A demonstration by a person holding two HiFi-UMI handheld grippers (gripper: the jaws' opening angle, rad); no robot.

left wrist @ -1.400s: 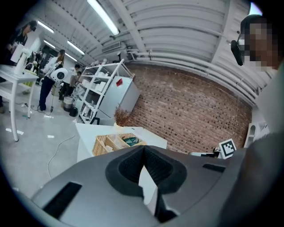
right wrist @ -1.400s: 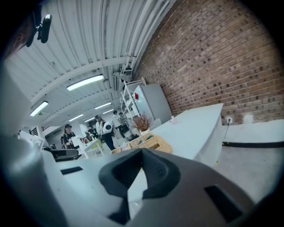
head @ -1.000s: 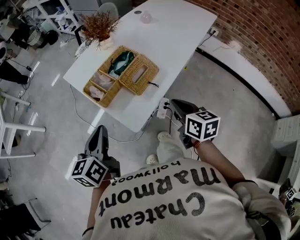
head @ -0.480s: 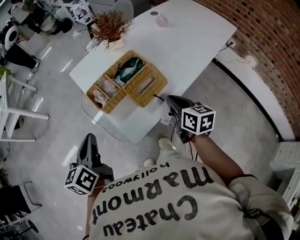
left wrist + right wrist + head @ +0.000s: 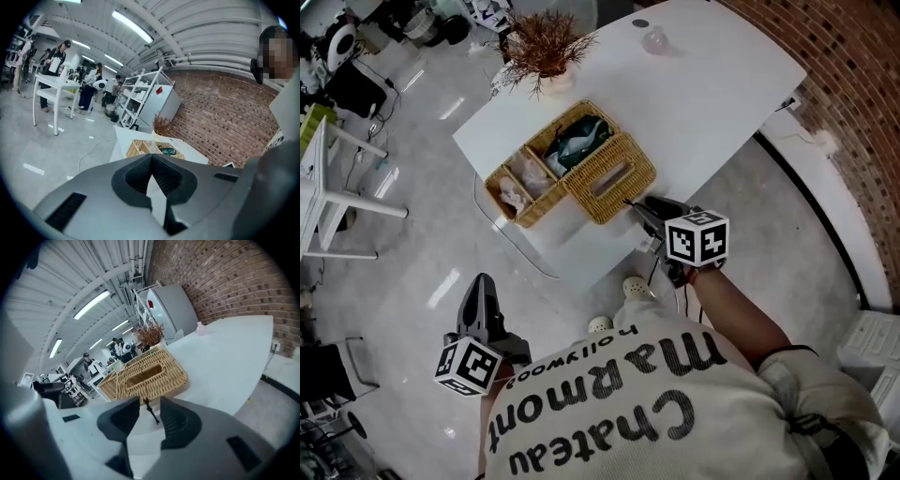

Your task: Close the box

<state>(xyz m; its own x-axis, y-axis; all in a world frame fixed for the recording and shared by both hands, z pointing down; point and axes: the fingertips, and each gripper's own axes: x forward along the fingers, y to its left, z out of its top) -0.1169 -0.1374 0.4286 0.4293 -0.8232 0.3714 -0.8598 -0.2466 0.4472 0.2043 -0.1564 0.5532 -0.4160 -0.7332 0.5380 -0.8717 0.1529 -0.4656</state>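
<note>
a wicker box (image 5: 525,180) sits open near the front edge of a white table (image 5: 712,84). its base is split into compartments: one holds something dark green, the others pale items too small to name. its lid (image 5: 609,174), woven with a long slot in the middle, lies flipped over flat on the table, touching the base along one side. a thin black tab (image 5: 629,202) sticks out from the lid's free edge, toward the person.

the right gripper (image 5: 641,206) reaches over the table edge, its tips just beside that edge of the lid. in the right gripper view its jaws stand apart, having just been opening, and the black tab (image 5: 150,411) lies in the gap between them; the pads do not press on it, so nothing is gripped. the slotted lid (image 5: 150,373) fills the view just beyond the tips.

the left gripper (image 5: 479,284) hangs low at the person's left, over the grey floor (image 5: 412,272), well apart from the table and the box. in the left gripper view its jaws meet tip to tip with nothing between them (image 5: 151,157).

a pot of dried brown twigs (image 5: 546,47) stands at the table's far side, beyond the box.
</note>
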